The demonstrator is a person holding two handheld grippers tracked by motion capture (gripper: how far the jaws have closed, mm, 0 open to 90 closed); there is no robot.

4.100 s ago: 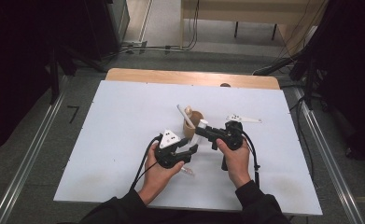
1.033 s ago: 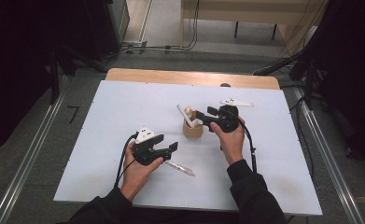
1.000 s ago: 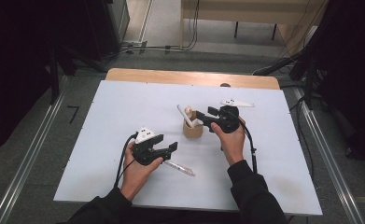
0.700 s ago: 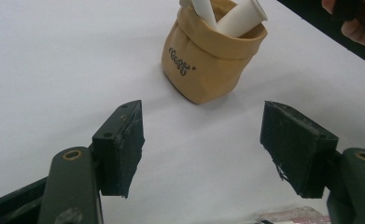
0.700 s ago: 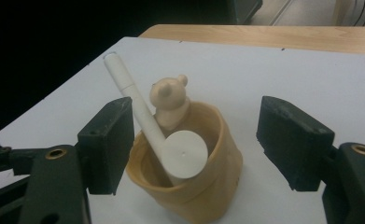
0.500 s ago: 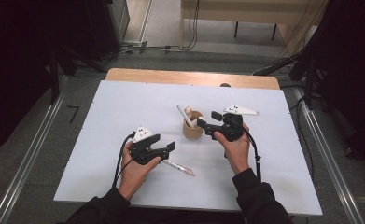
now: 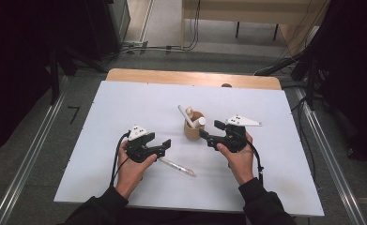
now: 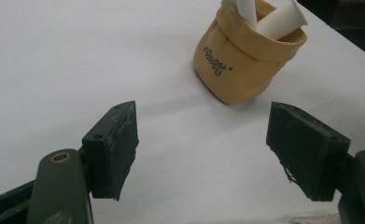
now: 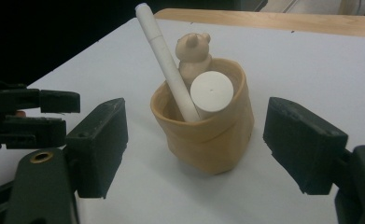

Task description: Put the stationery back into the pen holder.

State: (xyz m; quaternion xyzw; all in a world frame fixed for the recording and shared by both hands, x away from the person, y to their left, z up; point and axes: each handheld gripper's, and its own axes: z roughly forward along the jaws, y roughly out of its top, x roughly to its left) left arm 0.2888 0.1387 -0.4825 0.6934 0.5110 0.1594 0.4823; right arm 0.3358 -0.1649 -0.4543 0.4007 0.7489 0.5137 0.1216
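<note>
On the white table (image 7: pixel 125 108) a small tan pouch (image 7: pixel 193 127) stood upright near the middle, with 1 slim white pen (image 9: pixel 167 65) leaning out of it, 1 thicker white tube (image 9: pixel 211 93) beside that, and a little tan bear figure (image 9: pixel 193 52) poking up at the back. The right gripper (image 7: pixel 210 132) was held just to the pouch's right, pointing at it, and its jaws had just been opening; they stood wide apart, 1 on either side of the pouch in the right gripper view, with clear table between each pad and the fabric, so nothing was clamped. The left gripper (image 7: pixel 164 144) sat lower and to the left, aimed toward the pouch from farther off. Its jaws had also just been opening and were spread wide over bare table with nothing between them. A clear pen (image 7: pixel 177 167) lay flat on the table just beside the left gripper, toward the near edge.
</note>
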